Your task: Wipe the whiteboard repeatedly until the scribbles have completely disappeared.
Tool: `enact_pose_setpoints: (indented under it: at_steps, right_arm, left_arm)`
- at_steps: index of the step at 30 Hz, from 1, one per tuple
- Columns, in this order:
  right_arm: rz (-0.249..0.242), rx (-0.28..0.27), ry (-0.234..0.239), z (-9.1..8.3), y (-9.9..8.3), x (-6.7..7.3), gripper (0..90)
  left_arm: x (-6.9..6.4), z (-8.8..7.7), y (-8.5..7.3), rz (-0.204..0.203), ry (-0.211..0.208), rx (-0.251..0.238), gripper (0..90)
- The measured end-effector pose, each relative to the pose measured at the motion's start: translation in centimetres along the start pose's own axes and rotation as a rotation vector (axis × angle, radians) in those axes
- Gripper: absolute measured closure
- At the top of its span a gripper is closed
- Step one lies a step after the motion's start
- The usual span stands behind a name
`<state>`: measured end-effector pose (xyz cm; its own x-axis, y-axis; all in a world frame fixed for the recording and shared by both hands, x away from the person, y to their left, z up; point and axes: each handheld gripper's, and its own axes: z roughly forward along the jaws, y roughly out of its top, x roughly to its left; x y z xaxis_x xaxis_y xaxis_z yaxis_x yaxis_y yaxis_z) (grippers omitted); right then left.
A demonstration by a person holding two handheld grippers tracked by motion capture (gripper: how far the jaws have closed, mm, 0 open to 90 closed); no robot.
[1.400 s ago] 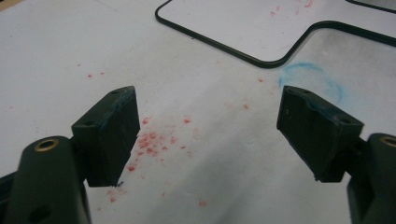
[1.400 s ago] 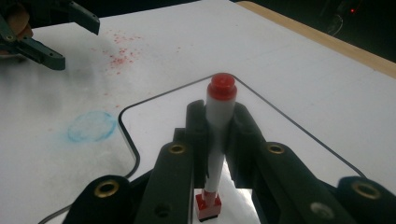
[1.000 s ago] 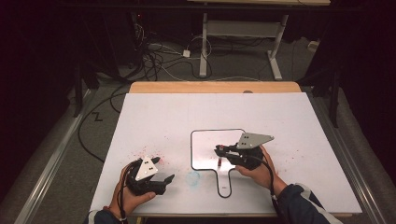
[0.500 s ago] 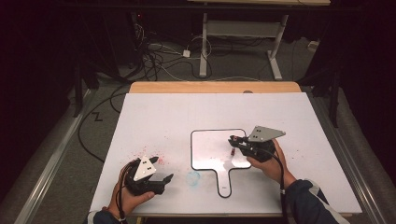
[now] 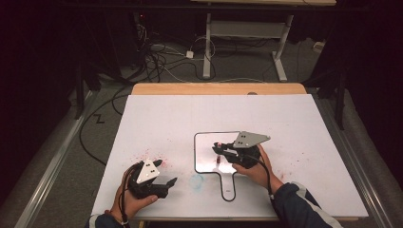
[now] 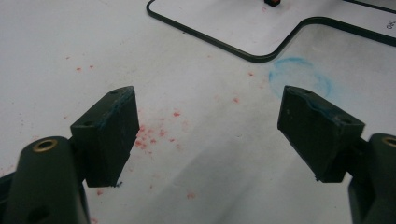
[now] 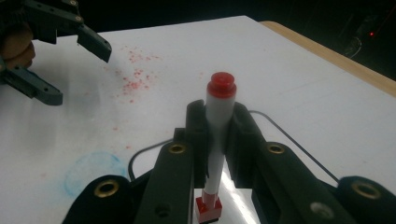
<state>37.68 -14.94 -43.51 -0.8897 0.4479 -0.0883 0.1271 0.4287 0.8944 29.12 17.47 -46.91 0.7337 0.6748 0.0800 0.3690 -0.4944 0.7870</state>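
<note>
Since a second ago, the right gripper (image 5: 219, 151) sits clamped on a red-capped marker (image 7: 218, 122) over the whiteboard (image 5: 209, 142); the left gripper (image 6: 210, 135) gapes empty.

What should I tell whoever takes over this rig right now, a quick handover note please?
Right gripper: shut on the red marker, held upright, tip down over the small whiteboard.
Left gripper: open, holding nothing, near the table's front edge beside a blue smudge.
Done: marker picked up and brought to the board.
Left: no mark is visible on the board; writing or drawing likely comes next.
</note>
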Motion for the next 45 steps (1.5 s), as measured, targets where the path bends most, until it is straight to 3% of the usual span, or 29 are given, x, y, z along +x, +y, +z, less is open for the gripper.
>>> enact_pose_setpoints:
  at_steps: [6,9,14,17,22,24,27,36,45]
  right_arm:
    - [-0.029,0.001,0.012,1.0,0.5,0.8,81.3]
    - [-0.021,0.015,0.014,0.6,0.5,0.5,81.3]
    - [-0.034,0.047,-0.027,-0.6,0.2,-0.1,81.3]
    - [-0.041,0.075,-0.041,-1.9,-0.1,-0.9,81.3]
    - [-0.009,0.097,-0.1,-4.3,-1.1,-3.2,81.3]
    - [0.003,0.105,-0.131,-5.0,-1.4,-3.8,81.3]
    - [0.021,0.098,-0.138,-5.5,-1.7,-4.3,81.3]
    - [0.001,0.051,-0.1,-2.9,-1.0,-3.0,81.3]
    - [-0.017,0.004,0.002,0.2,0.1,-0.5,81.4]
  left_arm:
    - [0.0,0.0,0.0,0.0,-0.005,0.002,19.7]
    - [0.0,0.0,0.0,-0.002,-0.009,0.003,19.7]
    - [0.0,0.1,0.0,-0.01,-0.012,0.008,19.9]
    - [-0.1,0.0,0.0,-0.003,-0.012,0.006,19.9]
    - [-0.1,0.0,0.0,-0.008,-0.011,0.007,19.8]
    - [-0.1,0.1,0.1,-0.007,-0.01,0.005,19.8]
    - [-0.2,0.1,0.1,-0.004,-0.012,0.007,19.9]
    - [-0.1,0.3,0.1,-0.006,-0.021,0.007,19.7]
    - [-0.2,0.4,0.1,-0.005,-0.03,0.015,19.7]
